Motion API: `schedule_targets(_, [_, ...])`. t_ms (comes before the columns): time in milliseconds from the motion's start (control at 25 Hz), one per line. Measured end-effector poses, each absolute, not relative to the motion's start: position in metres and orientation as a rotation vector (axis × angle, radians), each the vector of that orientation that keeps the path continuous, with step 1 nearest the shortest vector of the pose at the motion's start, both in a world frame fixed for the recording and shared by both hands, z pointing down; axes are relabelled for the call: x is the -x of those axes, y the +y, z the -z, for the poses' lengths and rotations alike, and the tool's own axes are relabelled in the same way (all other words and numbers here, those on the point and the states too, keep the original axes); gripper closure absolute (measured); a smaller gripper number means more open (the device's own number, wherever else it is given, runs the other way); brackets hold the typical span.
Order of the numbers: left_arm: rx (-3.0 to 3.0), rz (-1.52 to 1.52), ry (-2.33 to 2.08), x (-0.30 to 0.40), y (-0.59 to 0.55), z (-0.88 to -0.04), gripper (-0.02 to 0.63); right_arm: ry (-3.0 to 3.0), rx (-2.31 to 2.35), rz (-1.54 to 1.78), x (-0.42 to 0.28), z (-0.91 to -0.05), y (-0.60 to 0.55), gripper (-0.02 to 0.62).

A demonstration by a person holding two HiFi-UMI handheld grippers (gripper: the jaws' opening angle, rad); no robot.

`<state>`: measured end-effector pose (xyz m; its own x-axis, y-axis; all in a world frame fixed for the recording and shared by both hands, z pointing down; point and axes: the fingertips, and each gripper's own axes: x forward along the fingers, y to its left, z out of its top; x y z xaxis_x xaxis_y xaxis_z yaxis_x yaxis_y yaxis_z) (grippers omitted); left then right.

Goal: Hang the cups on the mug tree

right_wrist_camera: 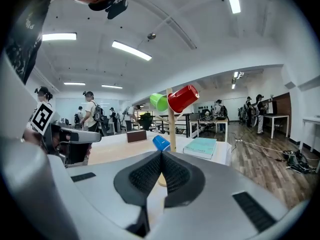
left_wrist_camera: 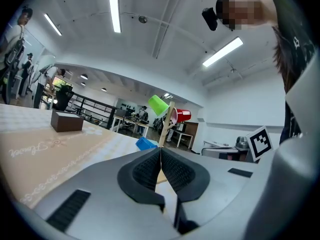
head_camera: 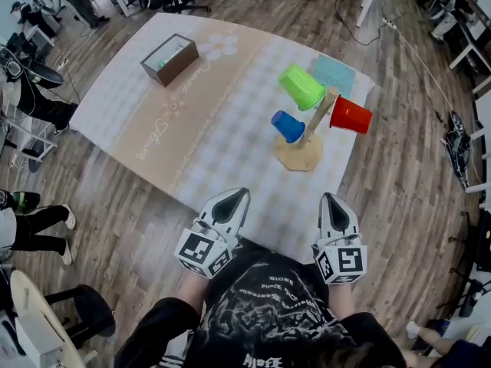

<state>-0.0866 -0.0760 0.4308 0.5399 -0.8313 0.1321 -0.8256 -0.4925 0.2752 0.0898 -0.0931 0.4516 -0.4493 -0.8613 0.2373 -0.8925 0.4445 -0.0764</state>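
The cloth-covered table (head_camera: pixel 153 121) filled the middle of the scene, with a brown box (head_camera: pixel 169 58) at its far left and a teal pad (head_camera: pixel 334 73) at its far right. The mug tree (head_camera: pixel 311 129) stood right of centre, its post roughly upright. A green cup (head_camera: pixel 301 87), a red cup (head_camera: pixel 350 115) and a blue cup (head_camera: pixel 288 126) all hung from its pegs. No loose cup showed on the table, so the hanging looked finished. The left gripper (head_camera: pixel 236 198) and right gripper (head_camera: pixel 330 199) hovered at the near edge, each with jaws together on nothing. The tree lay beyond them, well apart, and nearer the right one.
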Motion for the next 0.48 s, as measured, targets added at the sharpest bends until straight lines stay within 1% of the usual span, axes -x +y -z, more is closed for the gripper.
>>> schedule_targets(40, [-2.479, 0.021, -1.374, 0.088, -0.075, -0.431, 0.586, -2.533, -1.539, -0.281, -0.087, -0.451, -0.092, 0.588])
schedule_targets(280, [-2.485, 0.036, -1.353, 0.092, -0.07, -0.428, 0.586, -2.523, -1.572, -0.271, -0.081, -0.451, -0.089, 0.588])
schedule_targets(480, [-2.54, -0.038, -1.347, 0.088, -0.063, -0.428, 0.586, -2.509, -1.563, -0.261, -0.078, -0.452, -0.086, 0.588])
